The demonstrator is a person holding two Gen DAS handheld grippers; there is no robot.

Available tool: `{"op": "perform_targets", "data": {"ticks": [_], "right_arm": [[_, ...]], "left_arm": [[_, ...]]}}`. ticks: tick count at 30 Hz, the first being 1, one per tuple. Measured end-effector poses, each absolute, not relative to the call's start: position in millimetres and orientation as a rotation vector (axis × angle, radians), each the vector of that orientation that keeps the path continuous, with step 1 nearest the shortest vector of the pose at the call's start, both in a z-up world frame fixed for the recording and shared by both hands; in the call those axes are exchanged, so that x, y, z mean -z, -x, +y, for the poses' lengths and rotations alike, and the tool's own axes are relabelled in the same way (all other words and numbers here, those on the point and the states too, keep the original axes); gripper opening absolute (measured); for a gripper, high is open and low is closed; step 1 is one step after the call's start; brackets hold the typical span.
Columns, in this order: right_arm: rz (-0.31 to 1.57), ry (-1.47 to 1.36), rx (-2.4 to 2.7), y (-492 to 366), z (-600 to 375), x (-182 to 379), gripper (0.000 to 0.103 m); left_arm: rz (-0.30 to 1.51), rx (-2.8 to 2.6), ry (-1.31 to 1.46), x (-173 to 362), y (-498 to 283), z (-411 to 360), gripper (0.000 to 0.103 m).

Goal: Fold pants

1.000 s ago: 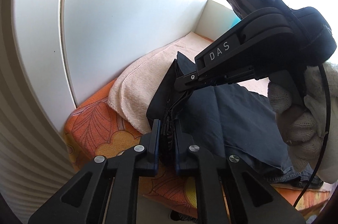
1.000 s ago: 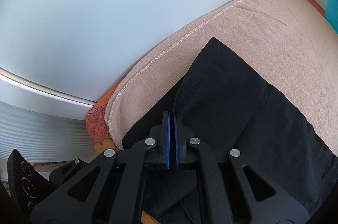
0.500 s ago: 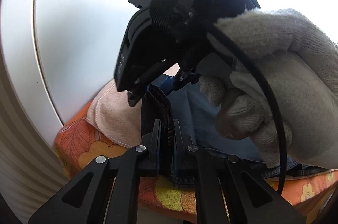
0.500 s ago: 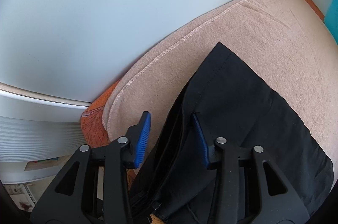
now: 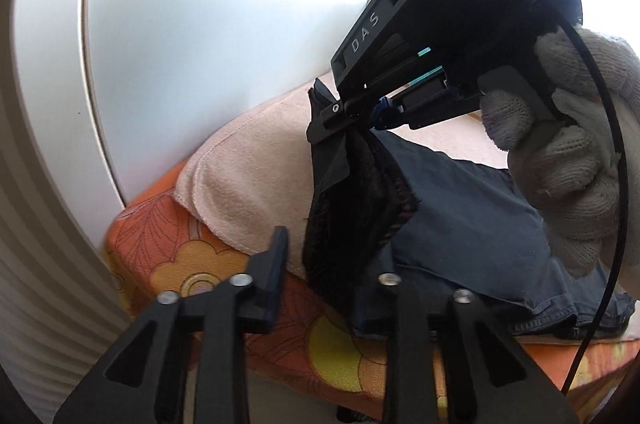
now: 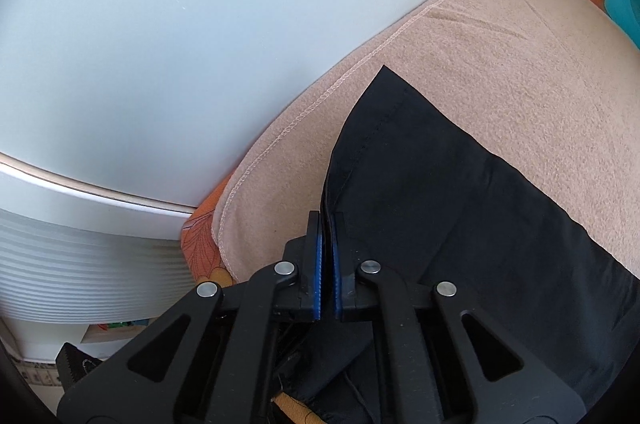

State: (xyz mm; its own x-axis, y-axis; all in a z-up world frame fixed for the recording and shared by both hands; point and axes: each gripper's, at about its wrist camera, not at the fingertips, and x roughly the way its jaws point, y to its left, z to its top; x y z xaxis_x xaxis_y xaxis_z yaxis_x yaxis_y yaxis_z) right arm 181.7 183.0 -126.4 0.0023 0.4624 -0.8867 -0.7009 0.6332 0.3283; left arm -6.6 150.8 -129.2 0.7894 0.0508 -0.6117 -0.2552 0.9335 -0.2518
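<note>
While the white wall (image 6: 200, 43) fills the far and left side of both views, the biggest soft thing is the orange flowered cushion (image 5: 168, 248), which carries a pink towel (image 6: 500, 63) spread over it, probably as a clean surface for folding. On that towel lie the pants (image 6: 460, 224), dark and already doubled, with 1 corner pointing toward the far wall and their hem hanging over the near right edge of the cushion.

Gripped in a white knit glove (image 5: 572, 159), the right gripper (image 6: 327, 264) has its jaws clenched on the pants' left edge, lifting the layers so the fold can be carried or squared. Its side bears the letters "DAS" (image 5: 364, 31), the only readable writing.

Nearest the left wrist camera, the left gripper (image 5: 320, 264) stands released, its 2 jaws spread wide on either side of the raised bunch of cloth, seemingly having let go or ready to take a fresh hold.
</note>
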Motion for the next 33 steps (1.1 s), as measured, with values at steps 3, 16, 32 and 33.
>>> {"op": "perform_targets", "data": {"ticks": [3,16,32,33], "right_arm": [[1.250,0.177,-0.951,-187.8,170.4,106.8,0.005],[1.057,-0.044,-1.032,-206.8,66.2,0.4,0.005],[0.833,-0.208,-0.870,-187.2,-146.4,-55.5,0.004],[0.825,-0.216,-0.851,-185.2,-156.3,-62.1,0.004]], "left_arm": [[0.603,-0.126,0.376,117.5,7.0,156.2,0.006],[0.427,0.059,0.223,9.4,-1.1,107.6,0.005],[0.374,0.442,0.081,-59.0,-36.3,-22.1,0.005],[0.376,0.464,0.071,-60.4,-39.1,-31.5,0.005]]}}
